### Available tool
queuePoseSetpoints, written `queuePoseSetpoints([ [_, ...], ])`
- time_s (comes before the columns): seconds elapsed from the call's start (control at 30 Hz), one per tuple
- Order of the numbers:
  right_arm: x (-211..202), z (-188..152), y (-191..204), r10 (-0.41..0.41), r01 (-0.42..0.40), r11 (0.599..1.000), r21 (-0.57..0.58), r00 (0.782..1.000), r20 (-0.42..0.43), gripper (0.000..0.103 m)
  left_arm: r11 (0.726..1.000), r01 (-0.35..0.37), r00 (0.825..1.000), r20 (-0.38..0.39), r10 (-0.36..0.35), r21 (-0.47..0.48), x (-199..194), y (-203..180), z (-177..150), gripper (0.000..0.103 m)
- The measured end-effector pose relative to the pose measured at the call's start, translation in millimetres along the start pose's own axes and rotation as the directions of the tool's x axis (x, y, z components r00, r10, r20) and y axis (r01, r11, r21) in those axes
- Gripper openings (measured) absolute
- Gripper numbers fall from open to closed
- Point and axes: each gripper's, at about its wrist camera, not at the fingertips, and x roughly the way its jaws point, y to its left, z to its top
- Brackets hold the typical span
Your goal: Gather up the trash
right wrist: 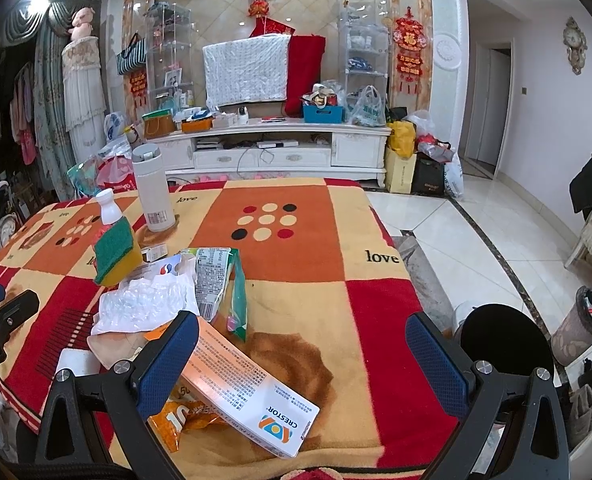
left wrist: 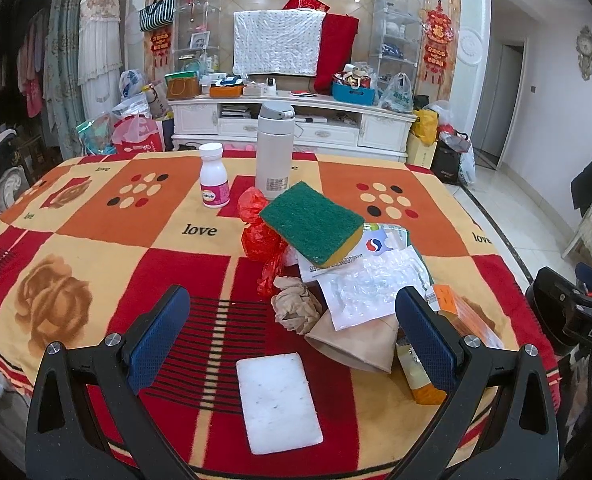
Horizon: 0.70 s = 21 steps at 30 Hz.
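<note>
Both claws hung wide apart over the near edge of the blanket-covered table (left wrist: 96, 240), nothing between the fingers. The left gripper (left wrist: 292, 336) sat above a white foam pad (left wrist: 278, 402) by that near edge, with the trash heaped just beyond: a crumpled brown paper ball (left wrist: 298, 308), a red plastic bag (left wrist: 262, 236), clear bubble wrap (left wrist: 370, 290), and a green-and-yellow sponge (left wrist: 314, 224) perched on top. The right gripper (right wrist: 302, 360) hovered over the orange-and-white Crestor box (right wrist: 248, 388), its left finger overlapping the box's end. A white thermos (left wrist: 274, 146) and pill bottle (left wrist: 213, 176) stood toward the far edge.
</note>
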Motion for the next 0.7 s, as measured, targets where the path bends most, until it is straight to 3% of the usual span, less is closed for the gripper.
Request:
queuePoseSetpoints([
  [0.7,7.6,-5.1,1.9,0.005,-0.005,1.000,-0.008,1.000,-0.026,0.103,1.000,0.001,1.000,-0.014,-0.001,-0.001,5.7,0.0,-2.4,0.102],
])
